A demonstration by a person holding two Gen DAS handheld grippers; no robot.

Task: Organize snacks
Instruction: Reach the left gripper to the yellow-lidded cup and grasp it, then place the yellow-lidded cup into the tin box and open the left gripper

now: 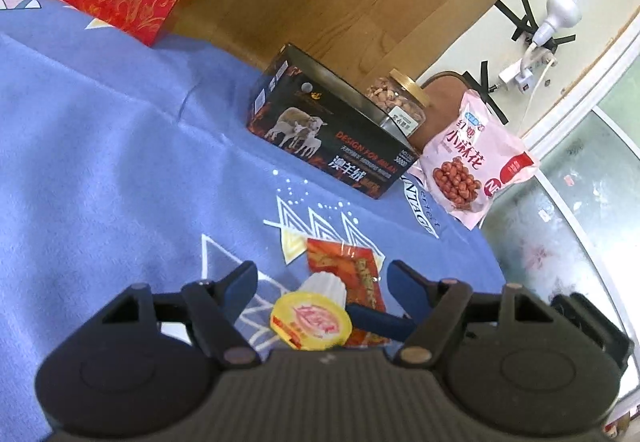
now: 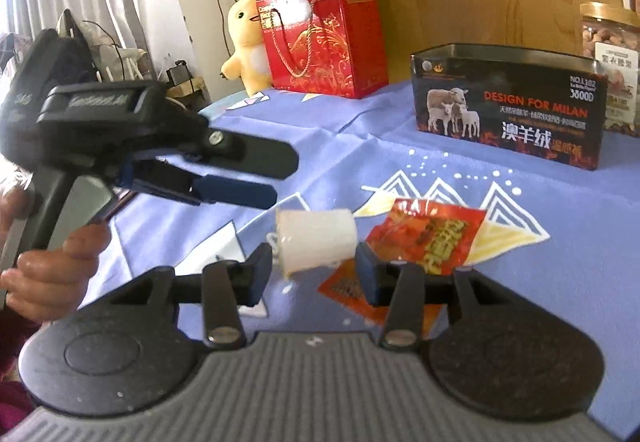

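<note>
**Jelly cup caught between the right tool's fingers, tin waiting at the back**

The right tool (image 2: 314, 270) is grasping a small white ribbed jelly cup (image 2: 316, 244), tipped on its side just above the blue patterned cloth (image 2: 340, 122) that covers the surface. Its yellow foil lid (image 1: 310, 320) faces the left tool (image 1: 322, 282), which hangs released right beside it, nothing between its fingers. A person's hand (image 2: 52, 274) grips that left tool's handle. Just beside the cup lies a red snack packet (image 2: 426, 238), flat on the cloth.

The likely home is the open black tin with the sheep picture (image 2: 508, 110), farther back. To do this well, I'd keep the squeeze light, since the cup looks soft and the ribbed side could slip, lift clear of the packet, and go in over the tin's rim from above.

The cloth between cup and tin is open. The crowded side is past the tin: a jar of nuts (image 1: 400, 102) stands just behind it and a pink snack bag (image 1: 472, 162) leans near the surface's edge. The red gift bag (image 2: 324, 38) sits well apart.
</note>
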